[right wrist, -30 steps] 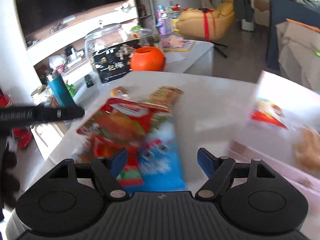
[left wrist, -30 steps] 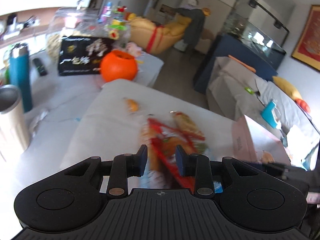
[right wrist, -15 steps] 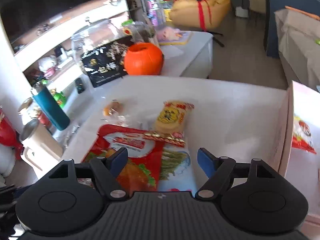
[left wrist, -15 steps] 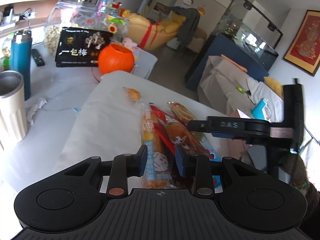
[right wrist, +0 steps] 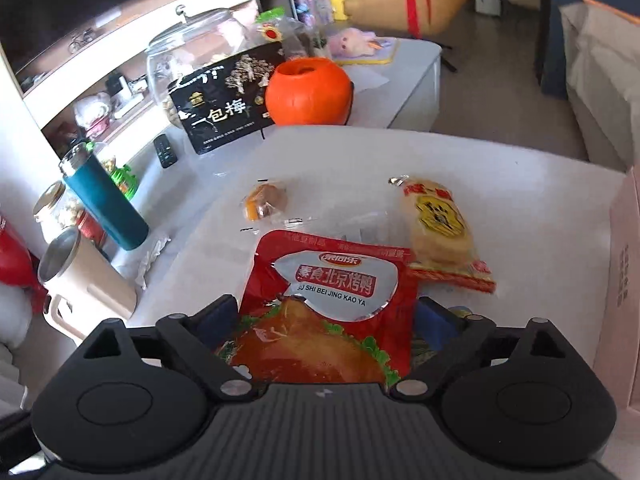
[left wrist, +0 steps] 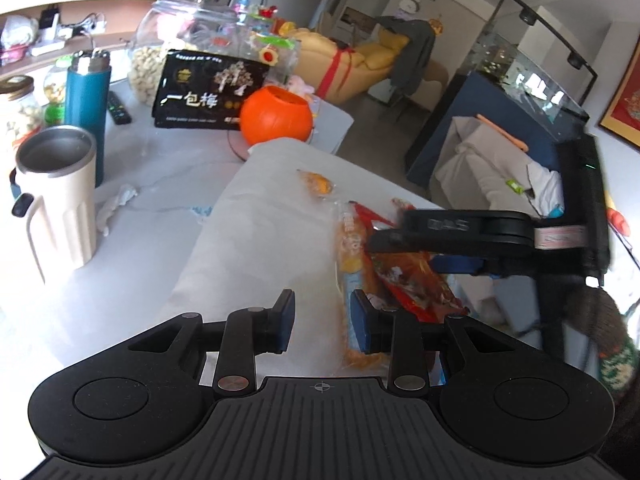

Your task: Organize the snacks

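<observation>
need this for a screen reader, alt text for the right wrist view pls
The right tongs straddle a red snack pouch lying on a white table, fingers on either side of it. Beyond it lie a yellow wrapped snack and a small wrapped cake, with an orange pumpkin-shaped pot further back.

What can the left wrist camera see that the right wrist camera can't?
Only the left wrist view shows the right gripper from the side, reaching over the snacks, plus a fish tank and a framed picture on the wall.

Only the right wrist view shows the pink box at the right edge, and the print on the red snack packet lying between the right gripper's open fingers.

Both show the orange pumpkin pot, the black packet, the teal bottle, the cream mug and the small wrapped sweet.
</observation>
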Demonstrator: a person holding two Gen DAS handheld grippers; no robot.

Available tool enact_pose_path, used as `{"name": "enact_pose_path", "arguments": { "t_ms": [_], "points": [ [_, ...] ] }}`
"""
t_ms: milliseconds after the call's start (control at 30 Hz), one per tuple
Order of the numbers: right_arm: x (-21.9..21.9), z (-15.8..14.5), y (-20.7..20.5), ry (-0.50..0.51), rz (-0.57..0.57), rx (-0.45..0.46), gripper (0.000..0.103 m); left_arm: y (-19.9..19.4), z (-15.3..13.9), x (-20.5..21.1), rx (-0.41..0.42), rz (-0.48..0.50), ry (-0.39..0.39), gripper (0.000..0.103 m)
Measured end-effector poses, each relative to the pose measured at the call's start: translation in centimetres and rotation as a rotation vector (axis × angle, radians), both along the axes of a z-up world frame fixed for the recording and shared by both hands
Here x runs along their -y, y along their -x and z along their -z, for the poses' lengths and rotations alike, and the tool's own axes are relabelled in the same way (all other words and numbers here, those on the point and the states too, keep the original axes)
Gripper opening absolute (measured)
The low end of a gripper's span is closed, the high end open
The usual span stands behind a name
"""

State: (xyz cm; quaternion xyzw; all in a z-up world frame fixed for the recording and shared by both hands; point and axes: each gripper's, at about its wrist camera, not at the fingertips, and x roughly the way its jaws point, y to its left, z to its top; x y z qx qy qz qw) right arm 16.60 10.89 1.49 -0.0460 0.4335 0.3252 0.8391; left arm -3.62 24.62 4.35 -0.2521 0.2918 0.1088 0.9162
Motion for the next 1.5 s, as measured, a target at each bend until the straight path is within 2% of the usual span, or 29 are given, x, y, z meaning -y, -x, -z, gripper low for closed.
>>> {"name": "enact_pose_path", "arguments": {
  "t_ms": [33, 67, 133, 233, 267, 300, 367, 467, 533, 567, 633, 700, 733, 800, 900, 1000, 1100, 1133, 1200, 1300, 1333, 1400, 1500],
  "points": [
    [0.7, -0.2, 0.1, -0.009, 0.003, -0.004, 0.082, 0.0, 0.1, 0.0, -0.001, 0.001, 0.006, 0.034],
    [1.6, -0.5, 0.3, -0.020, -0.001, -0.004, 0.070, 0.0, 0.1, 0.1, -0.001, 0.005, 0.013, 0.034],
    [3.6, -1.0, 0.9, -0.043, -0.041, -0.025, 0.063, 0.0, 0.1, 0.5, 0.007, 0.023, 0.017, 0.034],
    [7.1, -1.5, 2.6, -0.050, -0.085, -0.012, 0.037, -0.3, -0.2, 1.6, 0.019, 0.072, 0.020, 0.034],
    [8.3, -1.4, 3.1, -0.036, -0.086, -0.018, 0.019, -0.4, -0.2, 2.0, 0.020, 0.092, 0.022, 0.034],
    [9.5, -1.2, 3.7, -0.023, -0.098, -0.037, 0.010, -0.7, -0.2, 2.5, 0.019, 0.116, 0.026, 0.034],
    [11.8, -0.5, 4.6, -0.017, -0.096, -0.055, 0.010, -1.4, -0.1, 3.7, 0.013, 0.168, 0.028, 0.034],
    [14.4, 0.1, 5.8, 0.014, -0.066, -0.031, 0.010, -2.7, 0.5, 5.4, -0.008, 0.200, 0.010, 0.034],
    [15.7, -0.1, 6.0, -0.007, -0.037, -0.030, 0.011, -3.4, 0.9, 6.5, -0.021, 0.230, 0.013, 0.033],
    [16.3, -0.3, 5.9, -0.032, -0.025, -0.039, 0.015, -3.7, 1.1, 7.2, -0.028, 0.255, 0.007, 0.033],
    [16.9, -1.1, 5.7, -0.089, -0.004, -0.049, 0.032, -3.9, 1.2, 8.6, -0.039, 0.323, -0.006, 0.032],
    [16.7, -1.8, 5.4, -0.123, 0.018, -0.023, 0.068, -4.0, 1.5, 9.3, -0.047, 0.372, 0.009, 0.031],
    [16.4, -2.1, 5.3, -0.133, 0.036, -0.005, 0.073, -3.9, 1.5, 9.5, -0.051, 0.375, 0.003, 0.031],
    [15.0, -2.7, 5.0, -0.144, 0.055, 0.015, 0.075, -3.5, 1.4, 9.3, -0.056, 0.360, -0.012, 0.031],
    [11.4, -3.0, 4.0, -0.151, -0.016, 0.013, 0.081, -2.3, 1.0, 7.9, -0.058, 0.318, -0.017, 0.031],
    [7.6, -2.5, 3.6, -0.091, -0.119, 0.060, 0.082, -0.8, 0.6, 6.3, -0.060, 0.274, -0.023, 0.031],
    [4.0, -1.2, 3.5, 0.031, -0.208, 0.145, 0.082, 0.2, 0.6, 5.0, -0.067, 0.238, -0.015, 0.031],
    [3.2, -0.5, 3.3, 0.060, -0.225, 0.147, 0.084, 0.5, 0.8, 4.6, -0.072, 0.228, -0.009, 0.031],
    [2.9, 0.3, 3.1, 0.062, -0.236, 0.158, 0.090, 0.6, 1.0, 4.2, -0.078, 0.217, 0.003, 0.031],
    [4.1, 0.0, 3.2, 0.038, -0.220, 0.115, 0.089, 0.5, 1.4, 3.9, -0.084, 0.226, 0.029, 0.031],
    [4.8, -0.2, 3.4, 0.024, -0.216, 0.097, 0.086, 0.4, 1.5, 4.1, -0.083, 0.236, 0.038, 0.031],
    [6.6, -0.7, 4.3, 0.015, -0.229, 0.095, 0.070, 0.2, 1.6, 4.7, -0.080, 0.263, 0.052, 0.031],
    [10.0, -1.1, 6.0, 0.015, -0.197, 0.101, 0.054, -0.4, 1.9, 6.2, -0.090, 0.311, 0.057, 0.031]
  ]
}}
